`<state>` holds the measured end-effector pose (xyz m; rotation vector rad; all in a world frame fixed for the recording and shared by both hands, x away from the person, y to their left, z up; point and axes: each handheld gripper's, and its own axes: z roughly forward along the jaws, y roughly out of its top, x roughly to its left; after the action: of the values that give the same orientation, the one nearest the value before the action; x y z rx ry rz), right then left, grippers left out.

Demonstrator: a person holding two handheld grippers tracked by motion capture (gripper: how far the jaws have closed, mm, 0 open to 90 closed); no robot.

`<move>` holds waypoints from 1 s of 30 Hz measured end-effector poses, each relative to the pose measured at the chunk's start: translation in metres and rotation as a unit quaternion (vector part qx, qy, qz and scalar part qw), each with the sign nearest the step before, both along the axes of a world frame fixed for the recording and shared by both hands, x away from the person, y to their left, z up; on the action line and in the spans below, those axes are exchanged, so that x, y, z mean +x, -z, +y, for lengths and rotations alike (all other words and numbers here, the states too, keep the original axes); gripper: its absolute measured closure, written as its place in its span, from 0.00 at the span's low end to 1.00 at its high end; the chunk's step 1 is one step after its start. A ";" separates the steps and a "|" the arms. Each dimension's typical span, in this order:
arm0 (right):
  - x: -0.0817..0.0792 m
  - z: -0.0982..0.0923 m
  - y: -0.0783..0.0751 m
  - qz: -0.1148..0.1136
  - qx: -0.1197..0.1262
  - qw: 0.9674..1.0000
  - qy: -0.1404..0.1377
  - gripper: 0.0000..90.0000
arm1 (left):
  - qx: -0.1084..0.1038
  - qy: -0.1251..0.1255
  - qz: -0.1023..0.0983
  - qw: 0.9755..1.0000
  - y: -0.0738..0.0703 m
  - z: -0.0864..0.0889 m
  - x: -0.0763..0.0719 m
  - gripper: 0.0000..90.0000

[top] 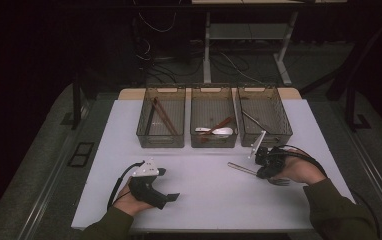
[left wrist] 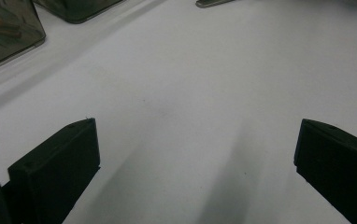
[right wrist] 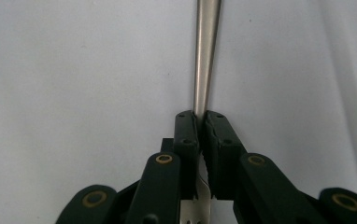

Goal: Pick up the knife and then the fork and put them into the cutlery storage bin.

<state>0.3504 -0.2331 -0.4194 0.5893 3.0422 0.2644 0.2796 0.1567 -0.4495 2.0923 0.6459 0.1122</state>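
A metal fork [top: 242, 169] lies across the white table [top: 204, 205] at the right, its tines [top: 280, 182] pointing toward the person. My right gripper [top: 263, 172] is shut on it near the neck. In the right gripper view the two black jaws [right wrist: 201, 119] press on the fork's narrow stem, and its handle [right wrist: 205, 56] runs straight away from them over the table. My left gripper [top: 169, 184] rests at the front left in the person's hand. Its jaws [left wrist: 197, 135] stand wide open with only bare table between them.
Three translucent bins stand in a row at the back of the table. The left bin [top: 144, 125] holds brown sticks, the middle bin [top: 213, 142] holds a white spoon and brown pieces, and the right bin [top: 283, 122] holds a metal utensil. A bin corner [left wrist: 8, 32] is in the left gripper view.
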 end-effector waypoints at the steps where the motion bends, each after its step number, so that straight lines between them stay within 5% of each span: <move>1: 0.000 0.000 0.000 0.000 -0.001 1.000 -0.001 0.92 | 0.000 0.000 0.000 1.000 0.000 0.000 0.000 0.00; 19: 0.006 -0.009 -0.001 0.007 0.035 0.999 0.013 0.94 | -0.001 0.002 0.000 1.000 0.000 0.000 0.000 0.00; 30: 0.011 -0.022 -0.007 -0.012 0.094 0.995 0.039 0.94 | -0.001 0.003 0.000 1.000 0.000 0.000 0.000 0.00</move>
<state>0.3615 -0.2547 -0.4127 0.7063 2.9836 0.5546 0.2794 0.1565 -0.4494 2.0915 0.6400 0.1081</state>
